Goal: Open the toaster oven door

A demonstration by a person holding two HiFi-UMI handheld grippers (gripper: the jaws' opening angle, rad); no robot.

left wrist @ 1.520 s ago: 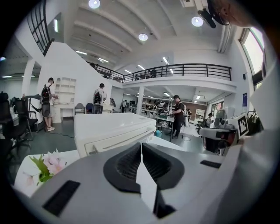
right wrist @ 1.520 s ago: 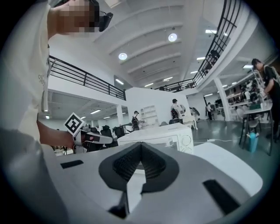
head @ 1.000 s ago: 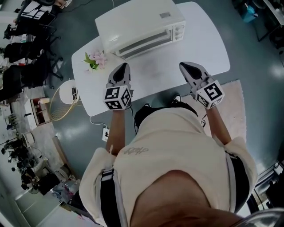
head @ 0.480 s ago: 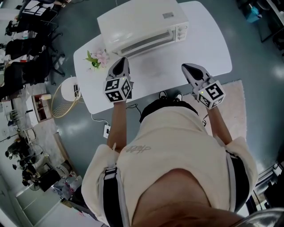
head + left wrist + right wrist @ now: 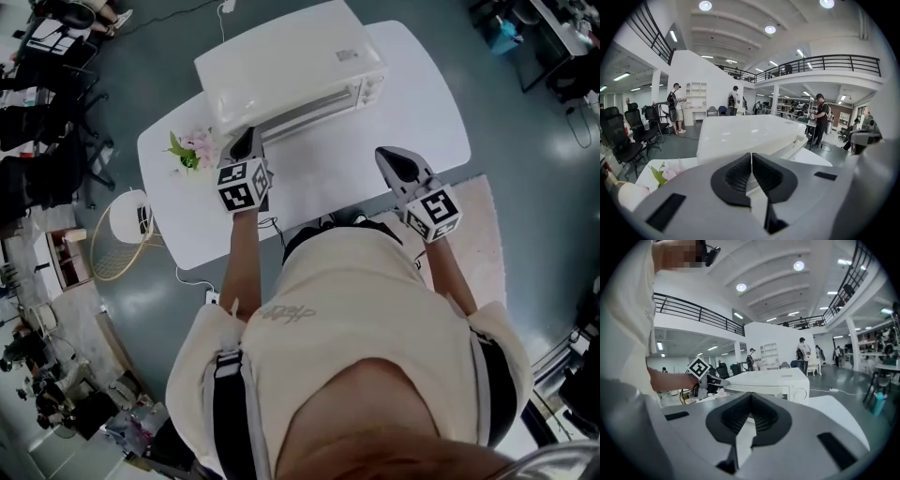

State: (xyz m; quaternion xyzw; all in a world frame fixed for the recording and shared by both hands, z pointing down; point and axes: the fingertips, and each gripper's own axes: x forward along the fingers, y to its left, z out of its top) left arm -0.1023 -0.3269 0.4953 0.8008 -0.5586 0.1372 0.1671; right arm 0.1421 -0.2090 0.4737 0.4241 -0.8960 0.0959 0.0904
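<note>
Hovering with empty, touching jaws, left gripper (image 5: 246, 141) and right gripper (image 5: 387, 159) are needing to part before clasping the toaster oven door (image 5: 302, 114).

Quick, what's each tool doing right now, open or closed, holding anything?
Left tool: closed, holding nothing, close to the toaster oven front.
Right tool: closed, holding nothing.

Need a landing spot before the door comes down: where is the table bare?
Bare: the table in front of the toaster oven, between the left gripper and the right gripper; also its right end past the oven's knobs. Crowded: the left corner, with flowers beside the left gripper.
</note>
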